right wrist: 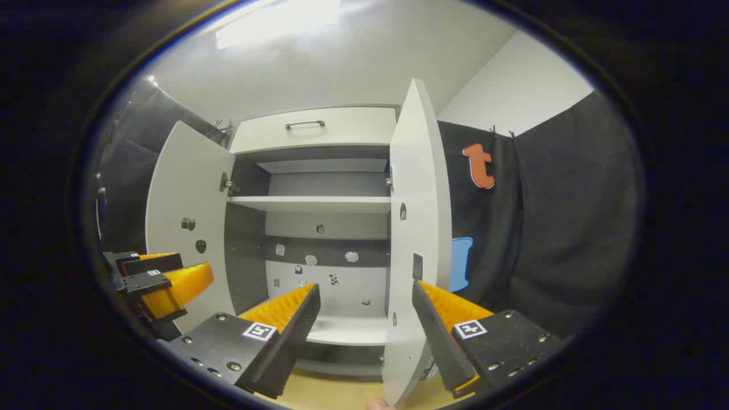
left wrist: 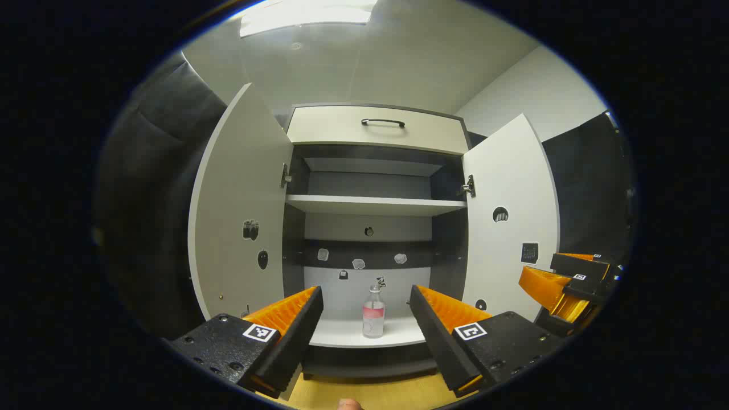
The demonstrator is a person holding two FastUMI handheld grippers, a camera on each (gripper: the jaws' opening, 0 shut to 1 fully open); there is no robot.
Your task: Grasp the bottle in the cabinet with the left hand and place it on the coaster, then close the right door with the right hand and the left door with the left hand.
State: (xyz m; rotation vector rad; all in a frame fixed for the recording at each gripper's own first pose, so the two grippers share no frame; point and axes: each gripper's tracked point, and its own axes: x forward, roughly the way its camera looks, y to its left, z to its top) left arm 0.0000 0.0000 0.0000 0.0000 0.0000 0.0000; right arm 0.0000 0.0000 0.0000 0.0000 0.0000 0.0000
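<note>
Both cabinet doors (left wrist: 239, 216) stand open, the bottle (left wrist: 373, 313) upright at 12 o'clock between the left tool's (left wrist: 367, 319) spread fingers, so reaching in comes first, while the right tool (right wrist: 364, 319) waits apart too.

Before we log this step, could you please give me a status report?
Both claws open, empty. Bottle upright on cabinet's bottom shelf, framed between left claw fingers. Both doors open; path clear.

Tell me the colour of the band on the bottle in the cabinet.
Pink-red, around the clear bottle; clearest in the left gripper view.
</note>
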